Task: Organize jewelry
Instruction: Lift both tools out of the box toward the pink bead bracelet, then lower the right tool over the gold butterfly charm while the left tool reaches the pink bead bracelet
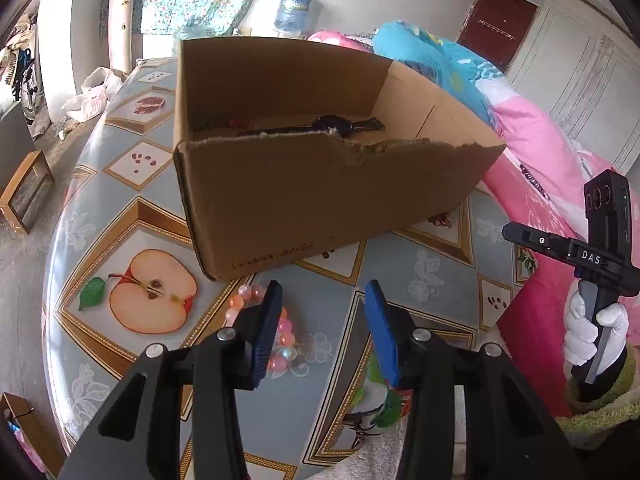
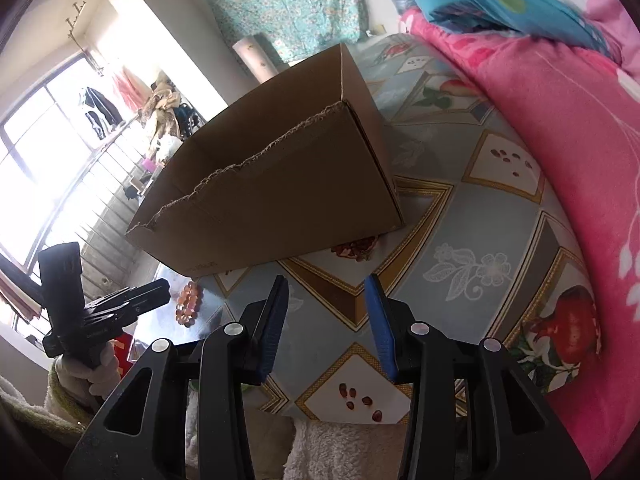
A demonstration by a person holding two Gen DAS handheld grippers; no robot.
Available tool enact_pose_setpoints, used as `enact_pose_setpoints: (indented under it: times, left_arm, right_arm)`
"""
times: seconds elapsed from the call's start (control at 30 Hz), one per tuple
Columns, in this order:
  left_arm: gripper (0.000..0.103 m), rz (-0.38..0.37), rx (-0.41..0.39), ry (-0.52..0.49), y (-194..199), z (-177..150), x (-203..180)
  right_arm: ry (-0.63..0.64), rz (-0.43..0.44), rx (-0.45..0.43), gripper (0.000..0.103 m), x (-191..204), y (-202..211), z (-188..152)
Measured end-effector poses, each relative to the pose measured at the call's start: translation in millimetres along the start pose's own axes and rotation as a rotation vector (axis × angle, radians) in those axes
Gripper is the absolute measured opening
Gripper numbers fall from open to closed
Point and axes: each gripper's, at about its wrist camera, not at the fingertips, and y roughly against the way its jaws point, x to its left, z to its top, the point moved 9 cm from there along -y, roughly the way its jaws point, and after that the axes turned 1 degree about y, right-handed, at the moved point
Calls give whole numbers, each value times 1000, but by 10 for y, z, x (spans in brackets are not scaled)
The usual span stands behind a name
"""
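An open cardboard box (image 1: pixel 320 188) with a torn front rim stands on the fruit-patterned table (image 1: pixel 140 208). Inside it lies a dark wristwatch (image 1: pixel 340 125) and some small red bits. A bracelet of pink and orange beads (image 1: pixel 280 344) lies on the table in front of the box, partly hidden behind my left finger. My left gripper (image 1: pixel 324 308) is open and empty just above it. My right gripper (image 2: pixel 326 300) is open and empty over the table, right of the box (image 2: pixel 280 200). The bracelet (image 2: pixel 188 304) also shows in the right wrist view beside the left gripper.
A pink and blue quilt (image 1: pixel 532 148) is heaped along the table's right side. The table's left edge drops to the floor, where a wooden stool (image 1: pixel 24 192) stands. My right gripper's body (image 1: pixel 592 256), held in a white glove, shows at the right.
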Motion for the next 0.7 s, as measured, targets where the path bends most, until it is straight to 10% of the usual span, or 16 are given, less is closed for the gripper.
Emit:
enact_pose_setpoints:
  times: [0.7]
  left_arm:
    - [43,118,53,-81,-348,-235,-6]
  right_arm:
    - [212,-272,44,28,-45,-576,74]
